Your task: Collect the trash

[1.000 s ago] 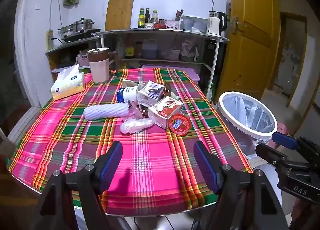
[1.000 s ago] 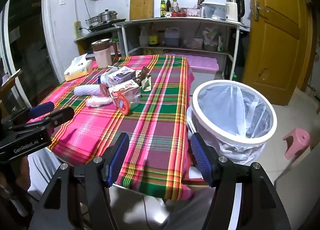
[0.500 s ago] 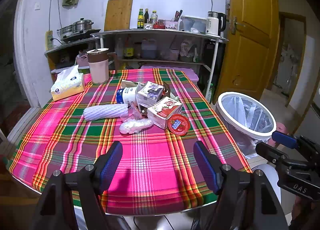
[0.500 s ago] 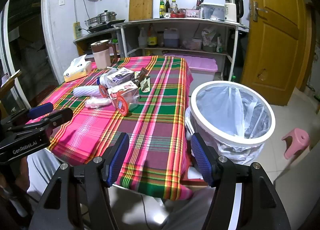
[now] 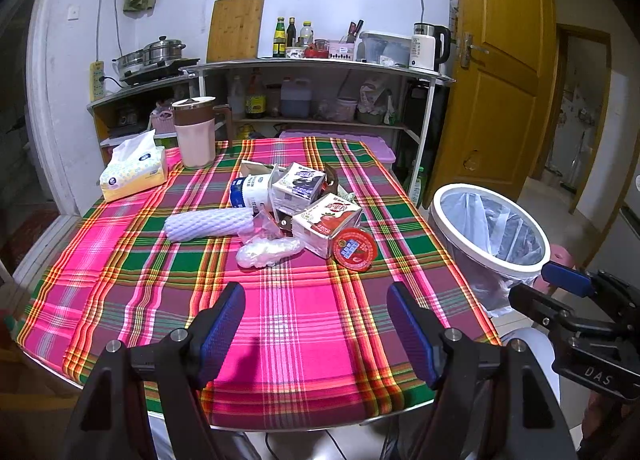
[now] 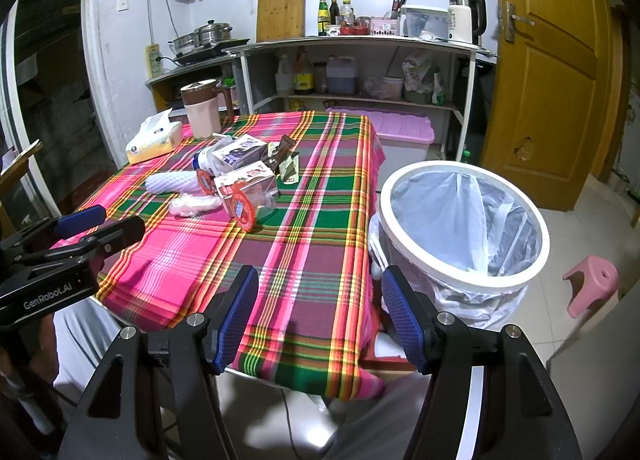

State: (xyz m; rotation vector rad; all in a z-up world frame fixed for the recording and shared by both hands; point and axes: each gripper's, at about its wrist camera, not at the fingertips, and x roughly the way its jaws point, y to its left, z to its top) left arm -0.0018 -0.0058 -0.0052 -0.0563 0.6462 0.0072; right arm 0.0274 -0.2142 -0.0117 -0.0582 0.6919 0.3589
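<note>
A heap of trash lies mid-table on the plaid cloth (image 5: 304,320): a white foam net sleeve (image 5: 210,223), a crumpled clear bag (image 5: 269,252), a red-lidded cup (image 5: 355,249), a strawberry carton (image 5: 326,222), a purple-printed carton (image 5: 296,188) and a blue-and-white carton (image 5: 250,193). My left gripper (image 5: 316,330) hangs open over the near table edge, well short of the heap. My right gripper (image 6: 320,318) is open above the table's right corner, beside the white bin (image 6: 460,228) lined with a clear bag. The bin (image 5: 490,232) stands on the floor right of the table.
A tissue pack (image 5: 134,170) and a pink jug (image 5: 196,132) stand at the table's far left. Behind are a shelf unit with bottles and a kettle (image 5: 426,46), a pink storage box (image 6: 400,130), a wooden door (image 5: 492,72) and a pink stool (image 6: 592,284).
Both grippers have drawn back slightly from the table, so heap and bin look a little smaller. Both stay open and nothing on the table has moved.
</note>
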